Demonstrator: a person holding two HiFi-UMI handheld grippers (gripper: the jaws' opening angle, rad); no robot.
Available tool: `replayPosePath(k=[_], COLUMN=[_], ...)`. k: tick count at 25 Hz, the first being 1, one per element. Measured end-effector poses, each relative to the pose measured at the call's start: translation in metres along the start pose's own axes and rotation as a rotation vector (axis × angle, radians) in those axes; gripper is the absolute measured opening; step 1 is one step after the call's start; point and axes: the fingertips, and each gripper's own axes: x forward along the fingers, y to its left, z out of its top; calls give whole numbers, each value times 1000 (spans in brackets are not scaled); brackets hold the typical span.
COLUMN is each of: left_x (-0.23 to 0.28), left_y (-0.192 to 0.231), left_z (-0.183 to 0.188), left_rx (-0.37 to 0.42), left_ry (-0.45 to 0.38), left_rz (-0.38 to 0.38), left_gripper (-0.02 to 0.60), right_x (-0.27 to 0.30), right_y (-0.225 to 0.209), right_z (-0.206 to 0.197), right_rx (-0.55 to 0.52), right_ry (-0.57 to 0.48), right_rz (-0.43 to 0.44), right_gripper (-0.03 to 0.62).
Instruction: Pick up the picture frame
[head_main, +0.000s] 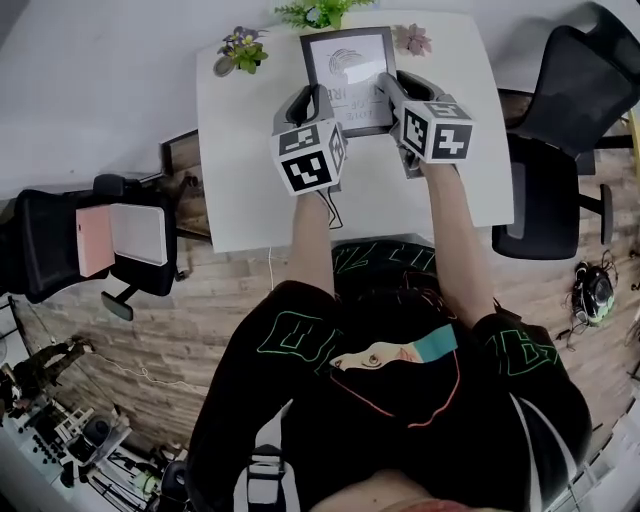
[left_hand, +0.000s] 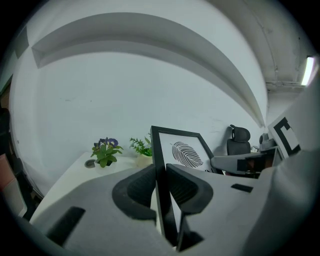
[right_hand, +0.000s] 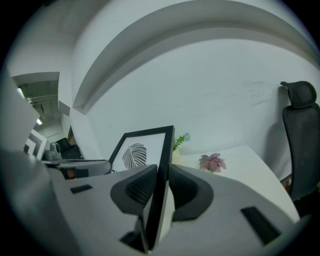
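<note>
My left gripper (left_hand: 161, 187) and right gripper (right_hand: 161, 186) are each clamped on a side rail of the picture frame (head_main: 348, 70), which seems lifted off the white table (head_main: 240, 190). If my hands spread or twist unevenly, a thin rail could slip out.

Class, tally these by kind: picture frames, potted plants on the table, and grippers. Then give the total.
Picture frame: 1
Potted plants: 3 (purple-flowered plant, green plant, pink plant)
Grippers: 2 (left gripper, right gripper)
Total: 6
</note>
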Motion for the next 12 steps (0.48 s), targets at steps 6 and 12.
replayPosePath(k=[6,12], left_x=[-10,-21], left_y=[-1,-4], left_z=[31,62], left_rx=[27,55], left_ry=[-67,-145], left_rz=[-6,5], left_gripper=[72,72], right_x=[-9,-22], right_y=[10,20], right_z=[31,62], right_rx=[-33,-66], right_ry=[-77,-155], right_rz=[12,18], right_gripper=[81,80])
